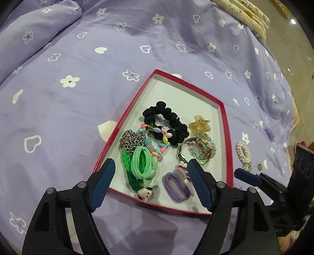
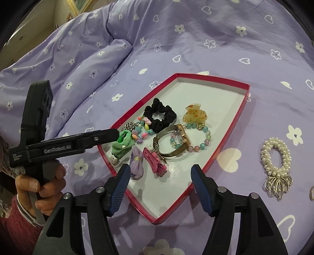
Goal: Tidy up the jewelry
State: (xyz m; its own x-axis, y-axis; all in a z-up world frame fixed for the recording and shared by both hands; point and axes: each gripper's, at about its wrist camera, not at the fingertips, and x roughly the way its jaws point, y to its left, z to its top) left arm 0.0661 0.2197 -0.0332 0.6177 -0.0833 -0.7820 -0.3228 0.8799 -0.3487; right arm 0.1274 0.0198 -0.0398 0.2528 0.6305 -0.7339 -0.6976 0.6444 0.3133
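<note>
A red-rimmed shallow box [image 1: 223, 119] [image 2: 243, 102] lies on the purple bedspread and holds a black scrunchie [image 1: 166, 119] [image 2: 160, 115], an amber claw clip [image 1: 199, 123] [image 2: 194, 115], a metal watch [image 2: 172, 143], a bead bracelet [image 2: 204, 141], green hair ties [image 1: 141, 162], purple hair ties [image 1: 176, 186] and a pink clip [image 2: 155, 162]. A pearl scrunchie with a silver charm [image 2: 275, 162] [image 1: 244, 155] lies on the bed to the right of the box. My left gripper [image 1: 151, 166] is open and empty over the box's near end. My right gripper [image 2: 160, 172] is open and empty above the box's near corner.
A small ring [image 1: 260, 166] and a purple clip [image 1: 268, 133] lie on the bed beyond the pearl scrunchie. A folded quilt [image 2: 68, 64] rises at the left. The bed's edge and floor [image 1: 290, 45] are at the far right. Patterned pillows [image 1: 245, 11] sit at the back.
</note>
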